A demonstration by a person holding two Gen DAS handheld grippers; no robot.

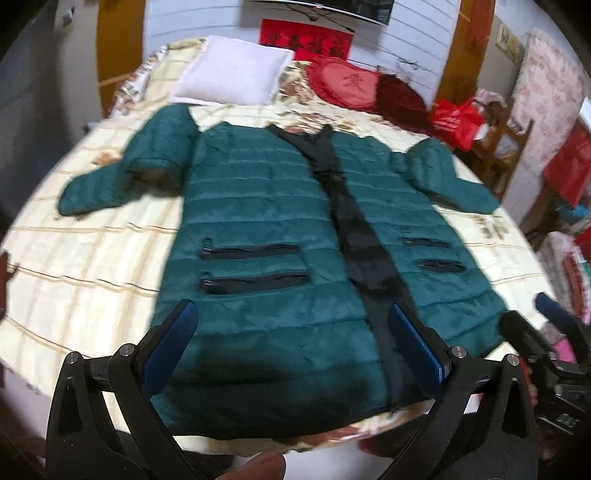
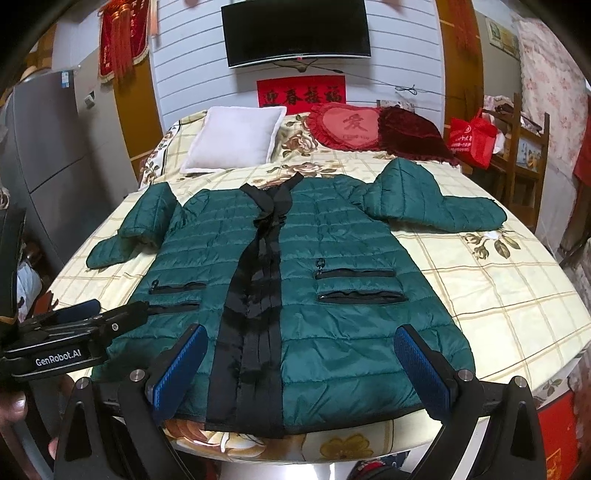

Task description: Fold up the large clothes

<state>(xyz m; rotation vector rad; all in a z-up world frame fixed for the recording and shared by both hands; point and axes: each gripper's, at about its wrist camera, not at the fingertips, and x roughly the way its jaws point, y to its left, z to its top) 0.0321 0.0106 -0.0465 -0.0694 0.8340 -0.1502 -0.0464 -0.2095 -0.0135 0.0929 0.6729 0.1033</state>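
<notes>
A long dark green quilted coat (image 1: 266, 229) (image 2: 332, 266) lies flat and face up on the bed, black front placket down its middle, both sleeves spread out to the sides with bent elbows. Its hem reaches the bed's near edge. My left gripper (image 1: 295, 321) hovers open above the hem's left half, nothing between its blue pads (image 1: 173, 339). My right gripper (image 2: 301, 345) hovers open over the hem's right half, also holding nothing. In the right wrist view the left gripper (image 2: 88, 314) shows from the side at the lower left.
The bed (image 2: 517, 302) has a cream checked floral sheet. A white pillow (image 2: 236, 136) and red heart cushions (image 2: 351, 125) lie at its head. A red bag (image 2: 472, 140) and wooden chair stand at the right, a grey fridge (image 2: 48, 147) at the left, a TV (image 2: 295, 33) on the wall.
</notes>
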